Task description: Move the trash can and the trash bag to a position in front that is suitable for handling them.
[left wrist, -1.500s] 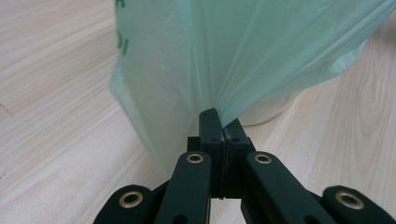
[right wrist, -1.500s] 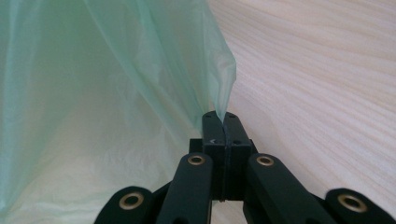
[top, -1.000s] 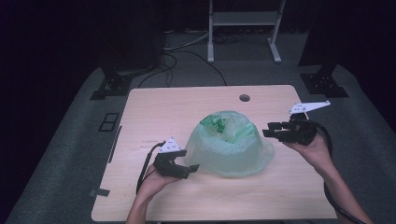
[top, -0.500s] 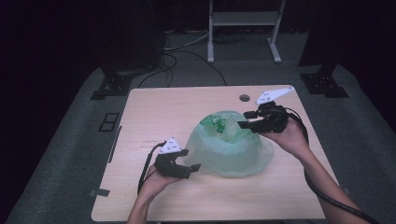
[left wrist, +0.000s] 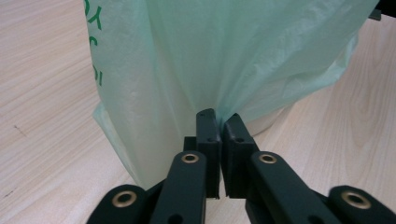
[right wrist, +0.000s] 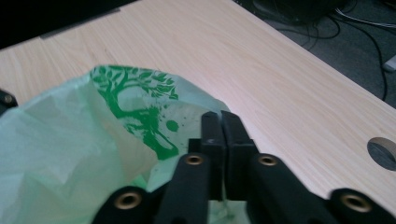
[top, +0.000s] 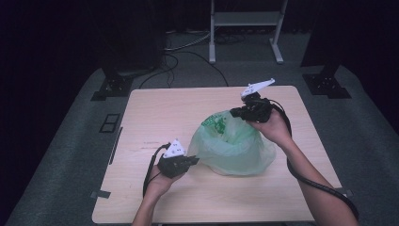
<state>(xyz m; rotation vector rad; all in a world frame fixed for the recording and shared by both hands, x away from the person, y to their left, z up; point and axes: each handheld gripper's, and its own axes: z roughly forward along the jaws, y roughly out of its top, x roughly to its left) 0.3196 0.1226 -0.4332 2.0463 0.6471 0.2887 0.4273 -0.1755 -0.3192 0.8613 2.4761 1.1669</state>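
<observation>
A pale green, see-through plastic bag (top: 231,147) with a green tree print (right wrist: 140,108) stands right of the middle of the wooden table (top: 155,117). My left gripper (top: 193,161) lies low at the bag's left side, jaws shut on a gathered fold of the bag's film (left wrist: 219,116). My right gripper (top: 234,113) is up at the bag's far top edge, shut on the rim (right wrist: 218,122) beside the print. The bag's mouth gapes between the two grippers. What is inside the bag is hidden.
A round cable hole (right wrist: 384,152) sits in the table near its far edge, right of my right gripper. Beyond the table, cables (top: 188,52) and a white stand's legs (top: 244,33) lie on the dark floor. Bare wood stretches to the bag's left.
My right gripper swung from the bag's right side up to its far top edge and closed on the rim, drawing the bag taller. The left gripper held still.
</observation>
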